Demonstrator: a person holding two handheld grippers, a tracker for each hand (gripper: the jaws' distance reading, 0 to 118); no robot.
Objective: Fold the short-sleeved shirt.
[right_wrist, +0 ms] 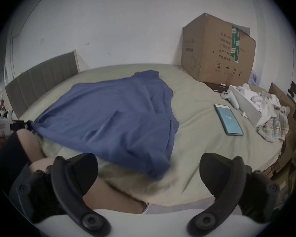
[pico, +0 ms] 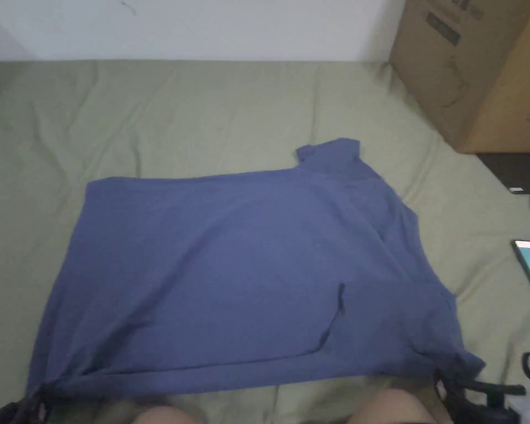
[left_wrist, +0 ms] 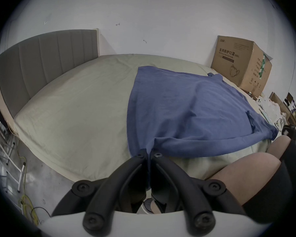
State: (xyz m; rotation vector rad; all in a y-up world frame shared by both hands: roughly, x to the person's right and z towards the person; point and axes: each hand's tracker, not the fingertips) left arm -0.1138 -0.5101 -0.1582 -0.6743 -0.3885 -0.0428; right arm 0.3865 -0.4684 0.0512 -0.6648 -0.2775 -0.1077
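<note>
A blue short-sleeved shirt [pico: 242, 276] lies spread flat on the green bed sheet [pico: 203, 116], collar end to the right, one sleeve [pico: 330, 152] at the far side. My left gripper [left_wrist: 148, 153] is shut on the near left hem corner, jaws pressed together on the cloth; in the head view it sits at the bottom left [pico: 32, 402]. My right gripper [right_wrist: 149, 169] stands open with its jaws wide apart, and the shirt's near right corner [right_wrist: 156, 169] lies blurred between them, touching neither. That gripper sits at the bottom right of the head view [pico: 451, 386].
A large cardboard box [pico: 473, 66] stands at the bed's far right corner. A phone [right_wrist: 228, 119], a white controller [right_wrist: 229, 97] and a white box with cloths [right_wrist: 251, 107] lie to the right. A grey headboard [left_wrist: 46, 66] bounds the left. The person's knees [pico: 391, 407] touch the near edge.
</note>
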